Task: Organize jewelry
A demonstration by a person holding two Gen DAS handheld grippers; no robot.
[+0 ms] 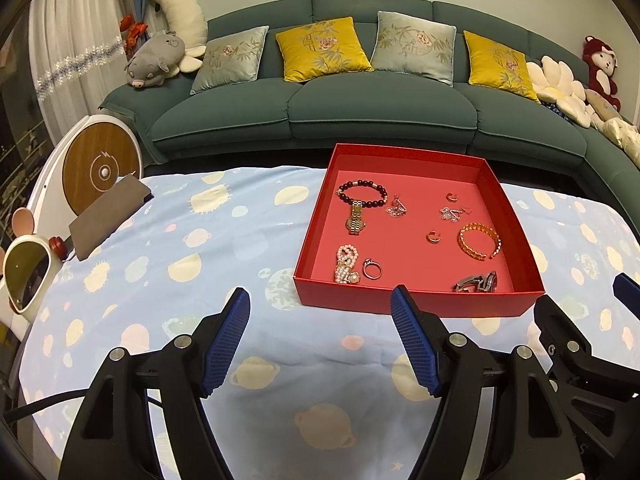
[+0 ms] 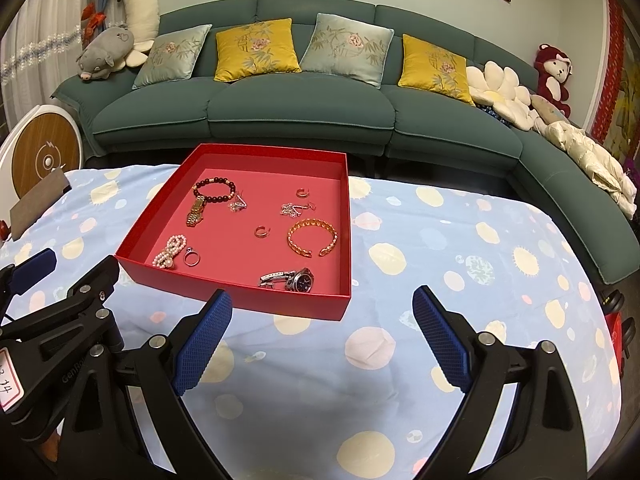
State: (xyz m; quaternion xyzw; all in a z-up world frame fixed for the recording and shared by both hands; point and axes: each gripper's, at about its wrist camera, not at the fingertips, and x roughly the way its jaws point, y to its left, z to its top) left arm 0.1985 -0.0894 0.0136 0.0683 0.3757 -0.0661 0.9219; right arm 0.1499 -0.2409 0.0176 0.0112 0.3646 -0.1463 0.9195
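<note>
A red box (image 1: 416, 301) (image 2: 248, 303) sits on the blue patterned tablecloth and holds several jewelry pieces: a dark bead bracelet (image 1: 362, 193), a gold watch (image 1: 355, 220), a pearl bracelet (image 1: 346, 264), a silver ring (image 1: 372, 269), an orange bangle (image 1: 479, 241) (image 2: 313, 237), a silver watch (image 2: 292, 279) and small earrings. My left gripper (image 1: 320, 340) is open and empty, just in front of the box. My right gripper (image 2: 322, 340) is open and empty, at the box's near right corner.
A brown pouch (image 1: 106, 216) lies at the table's left edge beside a white round device (image 1: 100, 168) and a small mirror (image 1: 26, 276). A green sofa (image 1: 360, 108) with cushions stands behind the table.
</note>
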